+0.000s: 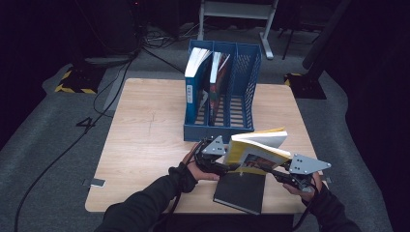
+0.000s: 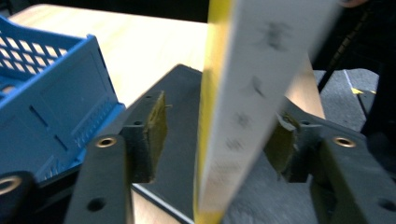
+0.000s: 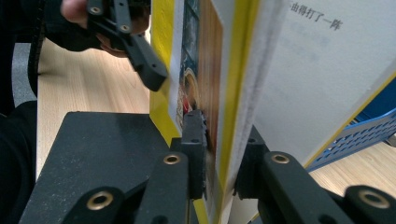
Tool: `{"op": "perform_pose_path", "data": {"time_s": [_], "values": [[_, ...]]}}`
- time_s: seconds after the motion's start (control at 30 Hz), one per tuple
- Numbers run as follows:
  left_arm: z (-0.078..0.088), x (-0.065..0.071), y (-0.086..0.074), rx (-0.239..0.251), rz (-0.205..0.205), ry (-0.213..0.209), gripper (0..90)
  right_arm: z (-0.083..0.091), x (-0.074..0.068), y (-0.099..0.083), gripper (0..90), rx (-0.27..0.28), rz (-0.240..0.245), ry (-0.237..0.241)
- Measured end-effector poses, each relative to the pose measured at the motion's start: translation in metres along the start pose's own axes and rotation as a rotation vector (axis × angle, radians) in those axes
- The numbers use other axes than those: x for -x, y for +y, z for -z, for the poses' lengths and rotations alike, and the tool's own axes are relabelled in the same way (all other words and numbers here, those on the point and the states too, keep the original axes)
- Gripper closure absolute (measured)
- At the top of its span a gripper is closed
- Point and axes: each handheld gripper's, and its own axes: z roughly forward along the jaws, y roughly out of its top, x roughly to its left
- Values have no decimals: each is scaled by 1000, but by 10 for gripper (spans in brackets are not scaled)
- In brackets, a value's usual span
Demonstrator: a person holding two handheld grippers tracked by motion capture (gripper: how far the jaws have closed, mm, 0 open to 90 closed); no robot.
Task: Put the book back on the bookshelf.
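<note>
1. The right claw (image 3: 219, 154) grips the yellow book (image 1: 258, 149) by its edge, holding it above the tabletop (image 1: 145, 140).
2. The left claw (image 2: 215, 140) is open, straddling the book's other end without pressing.
3. Underneath lies a black book (image 1: 241, 192); a blue file rack (image 1: 222, 92) stands just behind.
4. Risk: with one edge pinched, the book could sag or slip.
</note>
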Motion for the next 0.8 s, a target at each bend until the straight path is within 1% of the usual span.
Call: {"op": "perform_pose_path", "data": {"time_s": [0.07, 0.1, 0.13, 0.23, 0.27, 0.33, 0.37, 0.43, 0.5, 0.53, 0.6, 0.63, 0.67, 0.7, 0.77, 0.8], "values": [[-1, -1, 1, 8, 4, -2, 475, 0, 1, 0, 756, -2, -1, -7], [-1, -2, 3, 16, -1, -2, 485, 1, 1, -1, 754, -4, -2, -7], [-1, -2, 6, 28, -7, -15, 485, 1, 1, -1, 754, -4, -2, -7], [0, 1, 12, 60, -52, -16, 559, 1, 2, -1, 718, -11, 0, -18], [0, 2, 14, 73, -54, -26, 592, 1, 2, -1, 699, -14, -1, -23], [1, 3, 17, 95, -70, -22, 631, 2, 4, -2, 669, -17, -9, -31], [1, 3, 19, 96, -75, -19, 677, 3, 5, -3, 646, -17, -7, -38], [0, 4, 21, 94, -84, -17, 704, 6, 9, -4, 632, -19, -19, -57], [0, 3, 21, 94, -85, -26, 725, 10, 12, -7, 620, -20, -28, -77], [1, 4, 21, 89, -89, -23, 732, 13, 14, -8, 619, -19, -36, -89], [1, 4, 21, 84, -91, -21, 733, 14, 15, -8, 612, -20, -36, -98], [1, 4, 21, 82, -95, -22, 736, 17, 16, -9, 583, -22, -42, -125], [1, 4, 21, 83, -99, -27, 738, 18, 18, -10, 581, -25, -49, -142], [1, 6, 22, 82, -97, -31, 741, 21, 21, -11, 551, -15, -73, -167], [1, 8, 22, 78, -106, -32, 741, 21, 24, -12, 483, -6, -109, -182], [1, 7, 22, 76, -107, -33, 741, 19, 25, -11, 471, -2, -114, -176]]}}
